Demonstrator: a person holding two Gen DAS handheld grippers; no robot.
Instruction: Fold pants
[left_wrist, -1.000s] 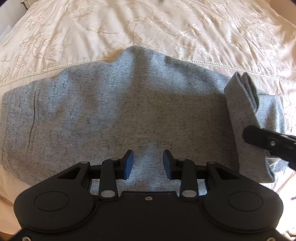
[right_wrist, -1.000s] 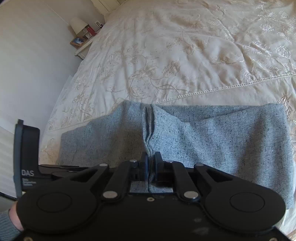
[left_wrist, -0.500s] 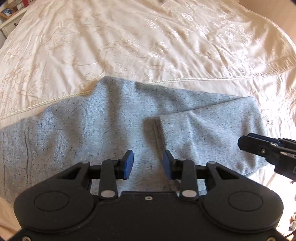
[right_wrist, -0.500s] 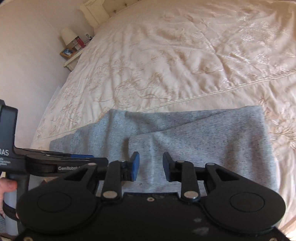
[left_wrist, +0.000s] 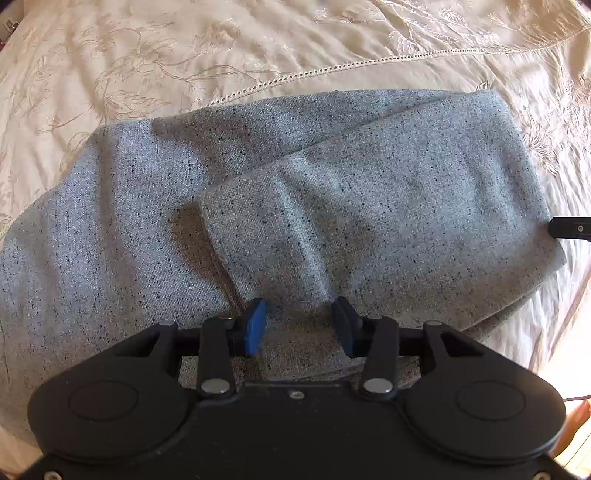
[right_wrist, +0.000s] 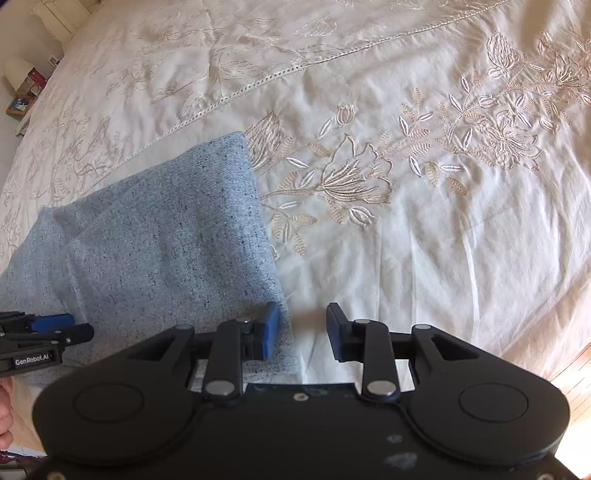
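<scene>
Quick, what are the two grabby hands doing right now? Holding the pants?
Left gripper: open, over the gray pants, holding nothing.
Right gripper: open, at the pants' edge, holding nothing.

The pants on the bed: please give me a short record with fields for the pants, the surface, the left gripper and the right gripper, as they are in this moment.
pants: grey speckled pants, lying on the bed, one end folded over the rest
surface: cream bedspread with stitched flowers
left gripper: left gripper, jaws open, low over the near edge of the folded layer, gripping nothing
right gripper: right gripper, jaws open, at the pants' right edge, one jaw over cloth, the other over bedspread
background: lamp beside the bed
</scene>
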